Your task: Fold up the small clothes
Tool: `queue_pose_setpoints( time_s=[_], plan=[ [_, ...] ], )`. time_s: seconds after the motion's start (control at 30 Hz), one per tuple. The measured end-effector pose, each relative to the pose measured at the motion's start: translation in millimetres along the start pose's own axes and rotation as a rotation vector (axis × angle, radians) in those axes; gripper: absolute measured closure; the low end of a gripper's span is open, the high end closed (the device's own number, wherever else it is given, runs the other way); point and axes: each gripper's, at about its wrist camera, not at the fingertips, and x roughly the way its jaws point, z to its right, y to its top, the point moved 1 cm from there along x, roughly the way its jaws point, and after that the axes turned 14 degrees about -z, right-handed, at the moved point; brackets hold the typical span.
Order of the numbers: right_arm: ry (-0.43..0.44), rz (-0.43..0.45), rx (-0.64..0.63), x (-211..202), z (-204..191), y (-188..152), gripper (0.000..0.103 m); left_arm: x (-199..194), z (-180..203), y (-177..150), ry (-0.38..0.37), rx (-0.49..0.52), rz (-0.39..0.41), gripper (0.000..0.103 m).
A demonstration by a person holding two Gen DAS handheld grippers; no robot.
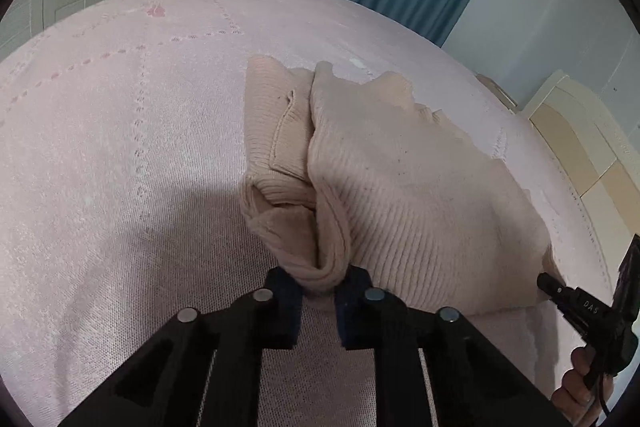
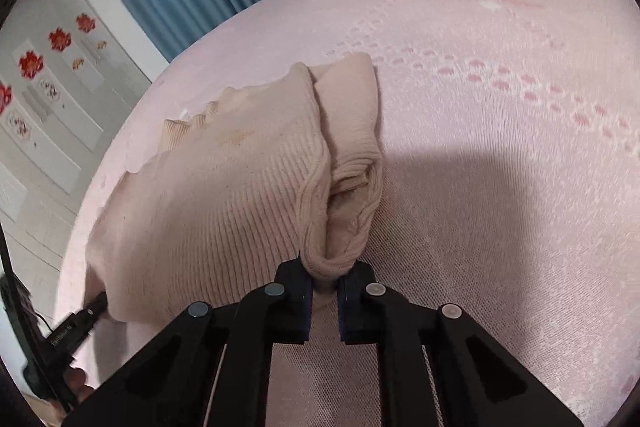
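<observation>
A beige ribbed knit garment [image 1: 420, 187] is spread on a pink bedcover [image 1: 120, 147], partly doubled over, with a scalloped edge at its far side. Its near corners are bunched into thick rolls. The left claw [image 1: 320, 285] is clamped on one such roll, and the right claw [image 2: 326, 277] is pinched on the other; in each case folded cloth is squeezed between the dark pads. The knit is judged light, soft and stretchy, so it is likely to sag and drag between the two holds. A firm grip on the gathered corners is judged sound, since several layers are caught together. Thin single edges would probably slip or stretch out of shape.
</observation>
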Motion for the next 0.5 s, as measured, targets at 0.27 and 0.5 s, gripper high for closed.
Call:
queue_pose_setpoints(
  time_s=[0.27, 0.5],
  plan=[
    [0.037, 0.012, 0.028, -7.8, 6.9, -6.0, 0.095, -12.0, 4.8, -8.6, 0.038, 0.023, 0.030, 0.093],
    [0.059, 0.011, 0.017, -30.8, 10.0, -22.0, 0.095, -36.0, 1.2, -31.5, 0.046, 0.036, 0.026, 0.094]
  ],
)
